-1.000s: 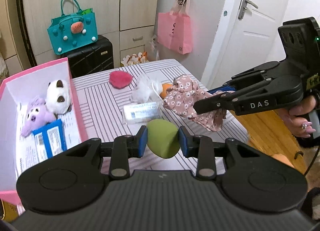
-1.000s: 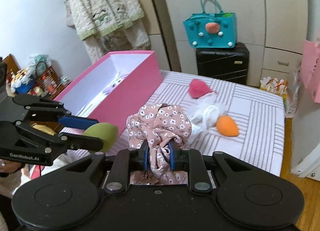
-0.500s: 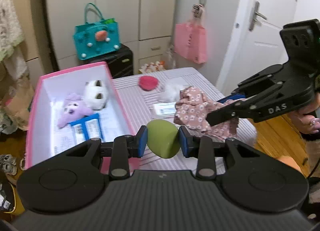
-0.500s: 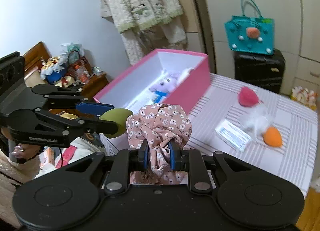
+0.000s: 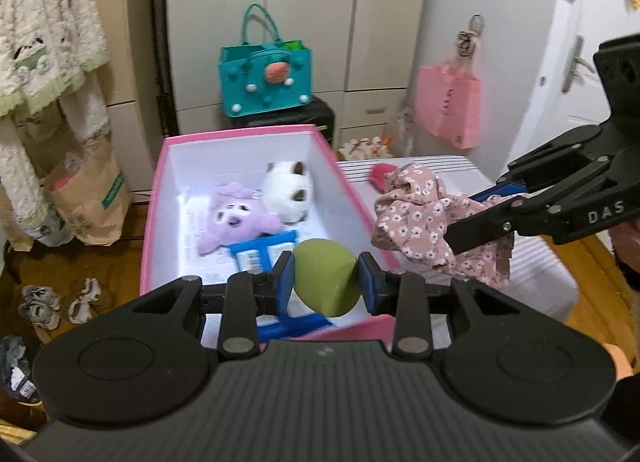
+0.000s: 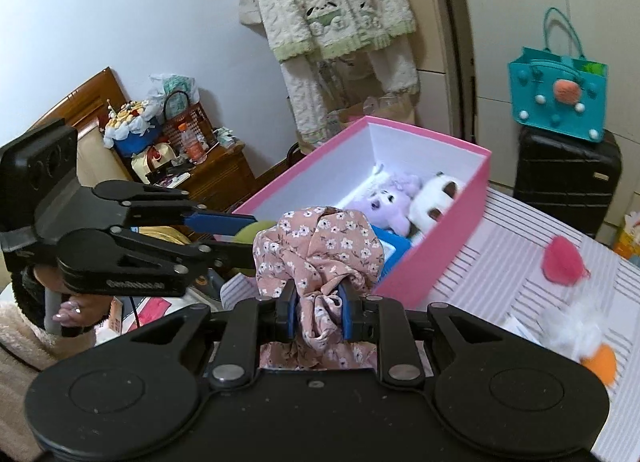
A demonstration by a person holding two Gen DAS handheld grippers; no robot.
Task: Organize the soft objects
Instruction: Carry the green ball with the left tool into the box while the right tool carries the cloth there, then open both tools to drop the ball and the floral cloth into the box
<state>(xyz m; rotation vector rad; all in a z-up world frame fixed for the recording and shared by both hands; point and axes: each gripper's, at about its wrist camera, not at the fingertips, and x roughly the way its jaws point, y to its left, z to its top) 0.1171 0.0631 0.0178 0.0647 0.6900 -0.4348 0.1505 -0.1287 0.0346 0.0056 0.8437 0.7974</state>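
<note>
An olive-green egg-shaped sponge is pinched between the blue pads of my left gripper, which is shut on it above the near end of the pink box. The box holds a purple plush, a white plush and blue packets. My right gripper has a bunched pink floral cloth between its pads, and its jaws are opening slightly. It hangs at the box's near right wall. In the right wrist view, the left gripper is just left of the cloth.
On the striped table right of the box lie a pink sponge, a white fluffy item and an orange sponge. A teal bag sits on a black suitcase behind. Shoes and a paper bag are on the floor at left.
Both grippers have swung left from over the table to the pink box, each carrying its object. The box now fills the middle of both views.
</note>
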